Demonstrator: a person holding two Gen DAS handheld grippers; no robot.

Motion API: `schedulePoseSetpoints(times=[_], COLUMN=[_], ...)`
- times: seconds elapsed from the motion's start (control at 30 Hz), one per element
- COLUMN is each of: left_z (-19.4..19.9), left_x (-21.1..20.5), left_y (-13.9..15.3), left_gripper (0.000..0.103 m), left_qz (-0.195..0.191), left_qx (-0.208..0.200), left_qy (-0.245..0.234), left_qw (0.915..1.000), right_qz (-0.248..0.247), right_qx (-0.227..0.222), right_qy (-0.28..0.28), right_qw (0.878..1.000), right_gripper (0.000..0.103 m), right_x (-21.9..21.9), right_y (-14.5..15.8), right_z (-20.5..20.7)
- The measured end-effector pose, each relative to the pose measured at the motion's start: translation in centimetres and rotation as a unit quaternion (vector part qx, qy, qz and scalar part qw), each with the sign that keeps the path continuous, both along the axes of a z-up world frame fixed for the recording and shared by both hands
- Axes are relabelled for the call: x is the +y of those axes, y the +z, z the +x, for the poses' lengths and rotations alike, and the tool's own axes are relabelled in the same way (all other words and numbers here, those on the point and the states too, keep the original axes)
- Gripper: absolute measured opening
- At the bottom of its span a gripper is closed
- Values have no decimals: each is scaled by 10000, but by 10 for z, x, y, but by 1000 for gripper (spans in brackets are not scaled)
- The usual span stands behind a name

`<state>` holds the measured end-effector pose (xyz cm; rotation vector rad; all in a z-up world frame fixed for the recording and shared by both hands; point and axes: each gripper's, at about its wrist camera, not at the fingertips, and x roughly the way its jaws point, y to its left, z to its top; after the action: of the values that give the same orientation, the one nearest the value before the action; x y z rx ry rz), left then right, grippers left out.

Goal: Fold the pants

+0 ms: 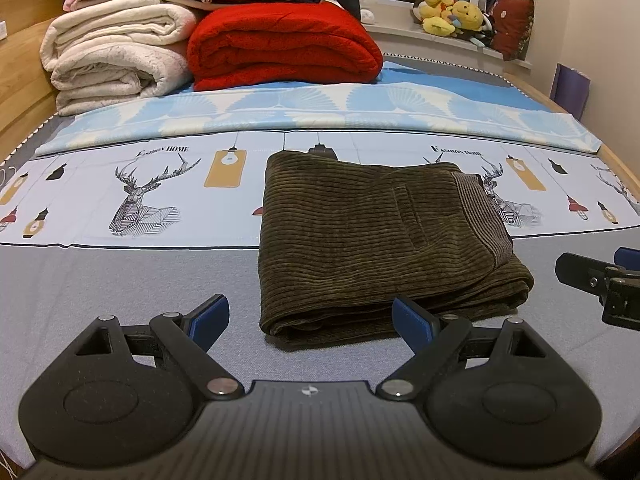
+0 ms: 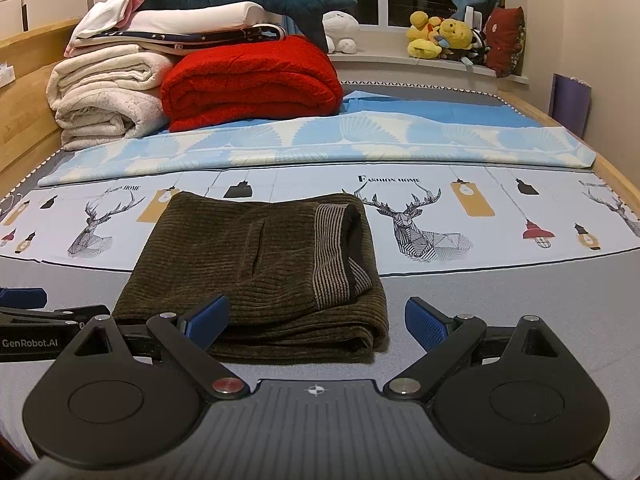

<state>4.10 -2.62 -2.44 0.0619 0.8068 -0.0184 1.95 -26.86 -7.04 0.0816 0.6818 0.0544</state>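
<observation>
**Pants lie folded; both grippers stand off, empty**

The dark olive-brown corduroy pants (image 1: 384, 248) sit as a compact, several-layered rectangle on the grey part of the bed sheet (image 1: 120, 280), their far edge reaching onto the pale printed band with the stag drawings (image 1: 148, 200). A striped ribbed waistband (image 2: 332, 256) shows at the right side of the top layer, and a slit pocket runs across the upper face, so the waist end appears to have been brought over last, with the leg layers stacked beneath. The near edge shows rounded fold lines rather than loose hems, which suggests the bundle is set down this way to hold its own shape.

The left gripper (image 1: 312, 320) hovers just in front of the bundle's near edge with its blue-padded fingers spread wide and nothing between them; its right pad overlaps the pants in the picture, but contact cannot be confirmed. The right gripper (image 2: 316, 320) is likewise splayed apart and empty, low over the sheet at the near right corner of the pants. Each tool shows at the edge of the other's view, so they sit side by side facing the bundle.

Judging by the tidy stack and two released tools, the folding looks essentially complete. The red folded blanket (image 1: 284, 44) and cream folded blankets (image 1: 112, 52) are well apart at the head of the bed.
</observation>
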Motion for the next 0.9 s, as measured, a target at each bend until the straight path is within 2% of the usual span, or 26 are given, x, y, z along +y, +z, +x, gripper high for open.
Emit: schedulePoseSetpoints(times=[0.9], left_z=[-1], left_x=[-2], left_y=[-1], left_gripper=[92], left_qz=[8], left_qx=[-1], left_qy=[-45], left_qw=[10000], right_qz=[2], right_qx=[-6], right_qy=[-10], right_qw=[10000], right_gripper=[95], right_x=[2], right_y=[1], right_z=[-1])
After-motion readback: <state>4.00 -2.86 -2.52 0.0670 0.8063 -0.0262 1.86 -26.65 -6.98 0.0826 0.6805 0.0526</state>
